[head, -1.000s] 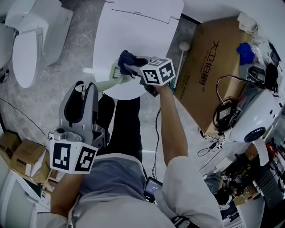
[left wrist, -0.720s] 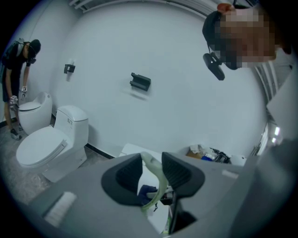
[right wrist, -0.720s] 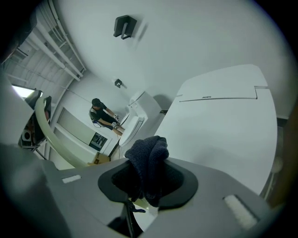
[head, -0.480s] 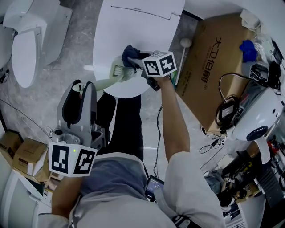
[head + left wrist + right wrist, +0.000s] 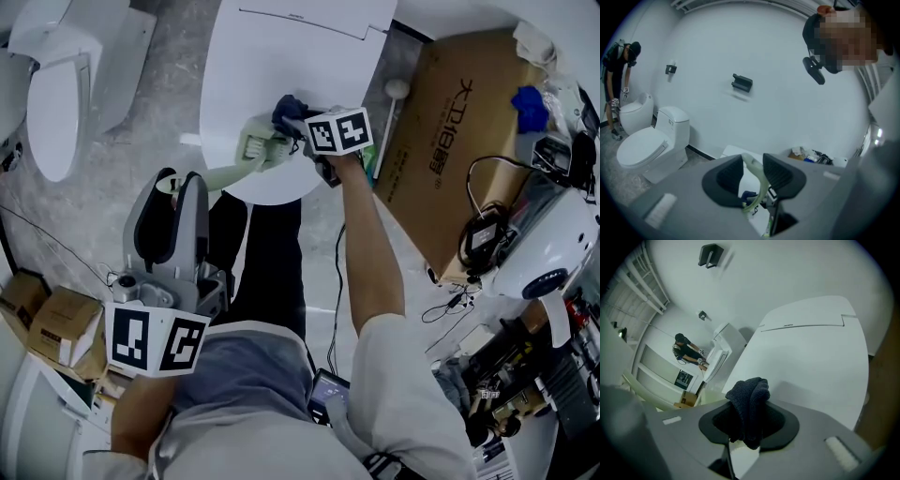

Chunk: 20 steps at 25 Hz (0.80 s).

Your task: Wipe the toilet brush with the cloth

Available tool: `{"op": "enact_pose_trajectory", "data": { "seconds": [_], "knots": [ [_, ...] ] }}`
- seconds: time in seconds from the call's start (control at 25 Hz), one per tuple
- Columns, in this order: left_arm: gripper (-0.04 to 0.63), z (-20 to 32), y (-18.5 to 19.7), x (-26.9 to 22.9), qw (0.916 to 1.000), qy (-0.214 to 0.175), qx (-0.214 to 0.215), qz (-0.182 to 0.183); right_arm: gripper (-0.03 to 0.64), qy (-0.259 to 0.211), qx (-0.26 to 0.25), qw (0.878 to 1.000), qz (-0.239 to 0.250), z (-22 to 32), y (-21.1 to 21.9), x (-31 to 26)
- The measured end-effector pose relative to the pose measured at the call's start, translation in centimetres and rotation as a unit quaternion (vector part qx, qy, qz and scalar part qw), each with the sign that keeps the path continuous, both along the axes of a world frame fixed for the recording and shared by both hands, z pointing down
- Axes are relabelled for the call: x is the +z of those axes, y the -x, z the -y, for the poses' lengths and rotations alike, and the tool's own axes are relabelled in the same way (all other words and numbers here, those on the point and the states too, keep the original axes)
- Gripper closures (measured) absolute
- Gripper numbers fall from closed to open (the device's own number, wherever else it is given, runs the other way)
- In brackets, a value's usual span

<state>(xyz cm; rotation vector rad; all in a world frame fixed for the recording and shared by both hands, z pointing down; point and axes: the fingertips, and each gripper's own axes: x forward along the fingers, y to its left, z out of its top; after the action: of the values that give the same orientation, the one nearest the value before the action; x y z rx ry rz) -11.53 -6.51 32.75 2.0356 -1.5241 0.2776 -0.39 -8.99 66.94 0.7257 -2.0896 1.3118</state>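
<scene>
Head view: the left gripper (image 5: pixel 178 184) sits off the near-left edge of the white toilet lid (image 5: pixel 281 47), holding the handle end of the pale green toilet brush (image 5: pixel 246 150). The brush slants up across the lid's near edge, with its bristle head over the lid. The right gripper (image 5: pixel 292 122) is over the near part of the lid and holds the dark blue cloth (image 5: pixel 286 111) just beside the brush head; contact not clear. Left gripper view: fingers (image 5: pixel 724 180) narrow, handle clamped between them. Right gripper view: fingers (image 5: pixel 780 425) closed on the bunched cloth, which stands up out of them, lid behind. A cardboard box (image 5: pixel 450 141) lies right of the lid.
</scene>
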Motion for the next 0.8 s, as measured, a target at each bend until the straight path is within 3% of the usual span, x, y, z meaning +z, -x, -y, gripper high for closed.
{"op": "enact_pose_trajectory", "data": {
  "seconds": [0.8],
  "knots": [
    [0.595, -0.2, 0.1, 0.0, 1.0, -0.001, -0.001, 0.001, 0.503, 0.002, 0.016, 0.999, -0.043, -1.7, -2.6, 2.1]
  ]
}}
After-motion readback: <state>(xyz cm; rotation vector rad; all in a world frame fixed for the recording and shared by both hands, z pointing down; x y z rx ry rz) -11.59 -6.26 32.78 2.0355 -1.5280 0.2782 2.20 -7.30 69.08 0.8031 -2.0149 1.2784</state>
